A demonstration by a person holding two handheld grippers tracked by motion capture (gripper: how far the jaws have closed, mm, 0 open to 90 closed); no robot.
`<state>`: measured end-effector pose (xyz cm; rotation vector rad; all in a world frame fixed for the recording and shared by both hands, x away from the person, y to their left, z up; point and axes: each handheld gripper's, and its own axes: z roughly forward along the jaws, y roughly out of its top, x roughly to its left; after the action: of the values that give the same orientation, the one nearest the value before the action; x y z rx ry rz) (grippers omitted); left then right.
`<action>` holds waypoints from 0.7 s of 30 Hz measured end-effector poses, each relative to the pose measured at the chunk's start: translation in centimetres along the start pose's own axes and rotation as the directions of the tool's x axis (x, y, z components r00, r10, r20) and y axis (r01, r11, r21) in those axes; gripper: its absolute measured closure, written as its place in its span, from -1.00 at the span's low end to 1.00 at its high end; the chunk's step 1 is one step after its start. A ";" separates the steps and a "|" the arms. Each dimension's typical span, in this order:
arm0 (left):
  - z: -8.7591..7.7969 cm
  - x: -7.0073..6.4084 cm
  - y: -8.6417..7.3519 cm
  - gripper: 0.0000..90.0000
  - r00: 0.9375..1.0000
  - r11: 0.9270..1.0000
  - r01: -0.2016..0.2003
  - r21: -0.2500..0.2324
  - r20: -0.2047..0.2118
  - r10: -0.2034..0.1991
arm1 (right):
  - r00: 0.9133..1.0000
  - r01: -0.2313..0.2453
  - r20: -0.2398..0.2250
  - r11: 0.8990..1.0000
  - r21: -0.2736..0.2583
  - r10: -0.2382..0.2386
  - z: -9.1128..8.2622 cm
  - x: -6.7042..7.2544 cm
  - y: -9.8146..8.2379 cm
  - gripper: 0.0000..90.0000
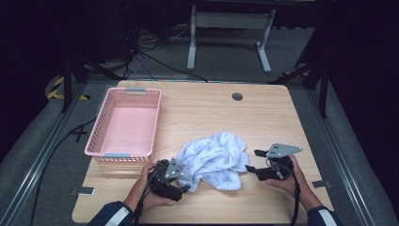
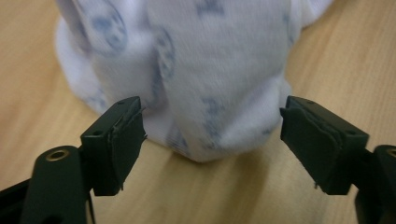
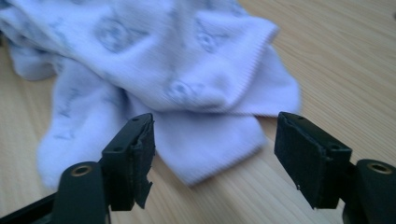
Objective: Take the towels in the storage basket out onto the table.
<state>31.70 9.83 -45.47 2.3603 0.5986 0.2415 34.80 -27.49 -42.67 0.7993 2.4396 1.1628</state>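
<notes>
Centrally, toward six o'clock on the pale wood-grain table point(image 1: 211, 108), lies a crumpled white cloth point(image 1: 214, 159), soft and knitted, printed with faint blue-grey motifs and bunched into rounded folds; a ribbed hem shows in the right gripper view point(image 3: 252, 56). At about seven o'clock of the cloth sit the left tongs point(image 1: 184, 187), black and angular, held in the left hand point(image 1: 149, 188); their jaws stand apart, released, with a rounded lobe of the cloth point(image 2: 210, 93) between the flat black pads point(image 2: 126, 140) but not pressed by them. At three o'clock of the cloth are the right tongs point(image 1: 251, 161), carried by the right hand point(image 1: 284, 176) under a grey three-cornered plate point(image 1: 282, 150); their jaws also stand apart, with a flat corner of the cloth lying between them, unpinched. At ten o'clock of the cloth rests a pink plastic basket point(image 1: 101, 129), rectangular, its walls perforated in a lattice; it stands well apart from both tongs.
</notes>
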 end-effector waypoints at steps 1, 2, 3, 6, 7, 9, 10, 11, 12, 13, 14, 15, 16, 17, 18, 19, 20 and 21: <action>0.5 0.0 -0.1 -0.52 1.000 1.000 -0.006 0.016 -0.006 0.006 | 0.999 0.042 -0.033 0.999 -0.005 -0.042 0.9 0.9 0.8 -0.37; 0.5 0.0 -0.1 -0.50 1.000 1.000 -0.006 0.016 -0.006 0.006 | 0.999 0.042 -0.033 0.999 -0.005 -0.042 0.9 0.9 0.8 -0.37; 0.8 0.0 -0.1 -0.50 1.000 1.000 0.002 0.017 0.005 -0.003 | 0.998 0.052 -0.046 0.999 0.000 -0.052 1.2 1.2 1.1 -0.39; 1.9 0.0 0.2 -0.44 1.000 1.000 -0.008 0.009 0.004 0.008 | 0.988 0.134 -0.083 0.991 0.009 -0.133 3.3 2.6 2.7 -0.37; 2.0 0.1 0.3 -0.42 1.000 1.000 -0.003 0.001 0.005 0.003 | 0.986 0.149 -0.077 0.989 0.017 -0.147 3.7 2.7 2.9 -0.34; 2.1 0.2 0.3 -0.30 1.000 1.000 0.001 -0.007 0.001 -0.001 | 0.985 0.153 -0.085 0.988 0.019 -0.151 4.2 2.8 3.1 -0.28; 2.2 0.3 0.4 -0.21 1.000 1.000 0.012 -0.021 -0.010 -0.013 | 0.981 0.176 -0.093 0.984 0.034 -0.173 5.1 2.9 3.2 -0.09; 2.2 0.3 0.4 -0.16 1.000 1.000 0.011 -0.023 -0.010 -0.011 | 0.981 0.184 -0.078 0.982 0.049 -0.180 5.5 3.0 3.3 0.04; 2.0 0.5 0.4 -0.10 1.000 1.000 -0.002 -0.019 -0.013 0.002 | 0.981 0.185 -0.066 0.981 0.057 -0.181 5.7 3.0 3.3 0.12; 1.8 0.7 0.4 0.03 1.000 1.000 -0.008 -0.012 -0.021 0.008 | 0.981 0.188 -0.056 0.980 0.059 -0.185 5.9 2.9 3.3 0.25; 1.8 0.8 0.3 0.21 1.000 1.000 0.001 -0.015 -0.020 -0.002 | 0.981 0.192 -0.051 0.980 0.057 -0.189 5.8 2.8 3.3 0.43; 1.6 0.9 0.3 0.33 1.000 1.000 -0.008 -0.005 -0.026 0.008 | 0.980 0.196 -0.047 0.979 0.052 -0.194 5.7 2.7 3.4 0.54; 1.4 1.1 0.3 0.44 0.999 1.000 -0.024 0.004 -0.042 0.024 | 0.980 0.195 -0.045 0.980 0.044 -0.193 5.5 2.7 3.4 0.64; 1.3 1.2 0.3 0.54 0.999 1.000 -0.021 0.003 -0.045 0.021 | 0.981 0.194 -0.036 0.981 0.031 -0.193 5.0 2.6 3.5 0.70; 1.0 1.3 0.3 0.58 0.998 1.000 -0.027 0.007 -0.050 0.027 | 0.981 0.191 -0.029 0.981 0.024 -0.191 4.5 2.5 3.6 0.72; 0.8 1.3 0.3 0.60 0.998 1.000 -0.024 -0.002 -0.058 0.024 | 0.981 0.194 -0.016 0.981 0.016 -0.193 3.9 2.4 3.6 0.74; 0.3 1.3 0.4 0.63 0.998 1.000 -0.025 -0.014 -0.061 0.024 | 0.981 0.191 -0.010 0.981 0.007 -0.191 3.6 2.3 3.7 0.74; 0.0 1.4 0.5 0.65 0.997 0.999 -0.033 -0.020 -0.065 0.032 | 0.985 0.172 -0.008 0.985 -0.009 -0.172 2.9 2.0 3.8 0.74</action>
<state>33.08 10.16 -45.09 2.3513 0.5859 0.3386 36.01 -22.53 -41.58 0.5688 2.4532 1.1123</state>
